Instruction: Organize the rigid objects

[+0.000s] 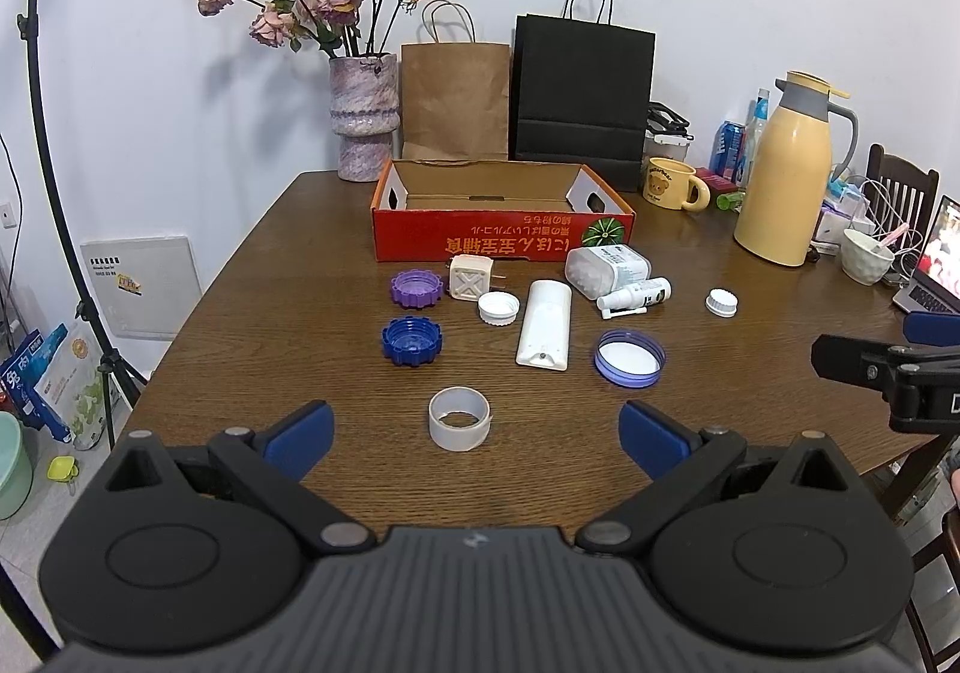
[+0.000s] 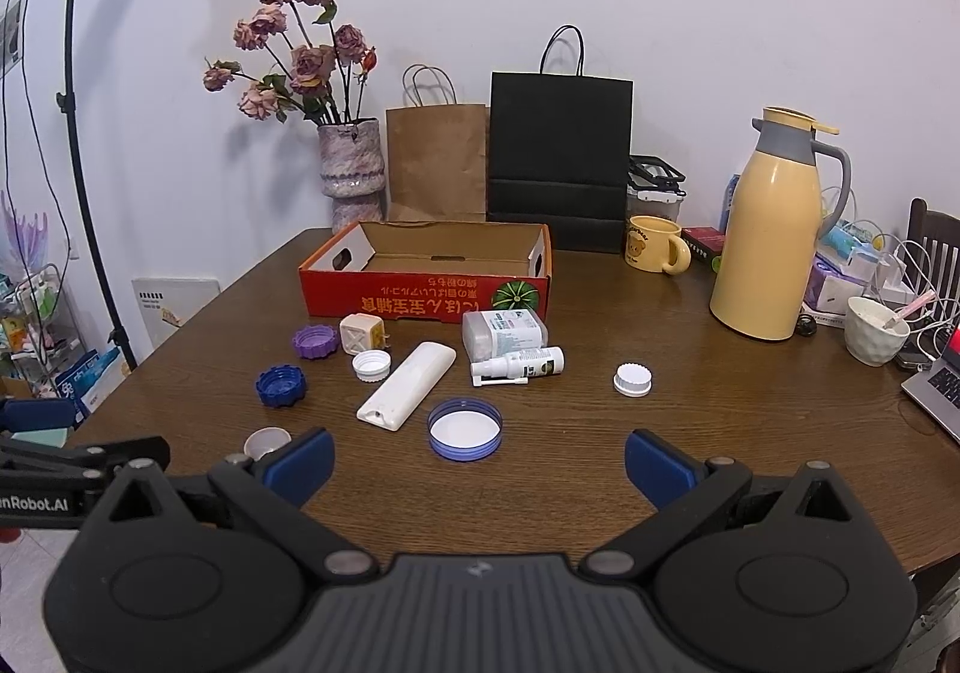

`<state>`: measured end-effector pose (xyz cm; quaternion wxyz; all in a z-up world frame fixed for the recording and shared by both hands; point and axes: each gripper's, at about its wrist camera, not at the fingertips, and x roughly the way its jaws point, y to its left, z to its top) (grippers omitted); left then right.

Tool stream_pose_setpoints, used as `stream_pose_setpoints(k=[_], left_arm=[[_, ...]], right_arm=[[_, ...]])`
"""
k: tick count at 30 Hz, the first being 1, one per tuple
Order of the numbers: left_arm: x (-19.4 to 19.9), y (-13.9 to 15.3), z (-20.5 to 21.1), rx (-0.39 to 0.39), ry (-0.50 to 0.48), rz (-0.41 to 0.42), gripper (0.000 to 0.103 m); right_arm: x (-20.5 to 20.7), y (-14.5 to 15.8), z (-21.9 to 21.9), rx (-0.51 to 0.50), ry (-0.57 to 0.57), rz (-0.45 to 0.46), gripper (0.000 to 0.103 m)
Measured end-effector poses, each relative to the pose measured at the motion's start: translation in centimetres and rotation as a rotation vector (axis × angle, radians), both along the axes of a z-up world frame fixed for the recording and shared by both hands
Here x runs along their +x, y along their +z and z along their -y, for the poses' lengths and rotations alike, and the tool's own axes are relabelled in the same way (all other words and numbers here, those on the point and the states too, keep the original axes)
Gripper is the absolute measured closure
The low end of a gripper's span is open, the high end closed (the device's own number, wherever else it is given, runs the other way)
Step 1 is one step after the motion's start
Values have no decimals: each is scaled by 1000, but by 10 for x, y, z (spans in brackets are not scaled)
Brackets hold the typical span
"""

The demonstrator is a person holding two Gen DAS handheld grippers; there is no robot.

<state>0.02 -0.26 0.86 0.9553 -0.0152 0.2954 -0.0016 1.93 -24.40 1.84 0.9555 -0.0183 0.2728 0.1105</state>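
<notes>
Ten loose pieces lie before the empty red carton (image 1: 503, 244), likely their bin. My left gripper (image 1: 477, 433) hangs wide apart over the white ring (image 1: 459, 418); my right gripper (image 2: 479, 460), equally spread, faces the blue-rimmed lid (image 2: 465, 428).

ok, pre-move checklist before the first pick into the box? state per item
1. Left gripper open and empty: ok.
2. Right gripper open and empty: ok.
3. Red cardboard box open-topped, nothing visible inside: ok, though its near floor is hidden by the front wall.
4. Short white plastic ring standing apart from the other items, right ahead of the left gripper: ok.
5. Wide blue-rimmed lid lying open side up ahead of the right gripper: ok.
6. Clearance between the white oblong remote and the small white cap: cannot tell, they look very close.
</notes>
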Motion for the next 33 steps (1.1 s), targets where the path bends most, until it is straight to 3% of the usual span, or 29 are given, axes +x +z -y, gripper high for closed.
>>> stream_pose_setpoints(k=[33], left_arm=[[-2,0,0,-1,0,5,0]], right_arm=[[-2,-3,-1,-2,1,6,0]])
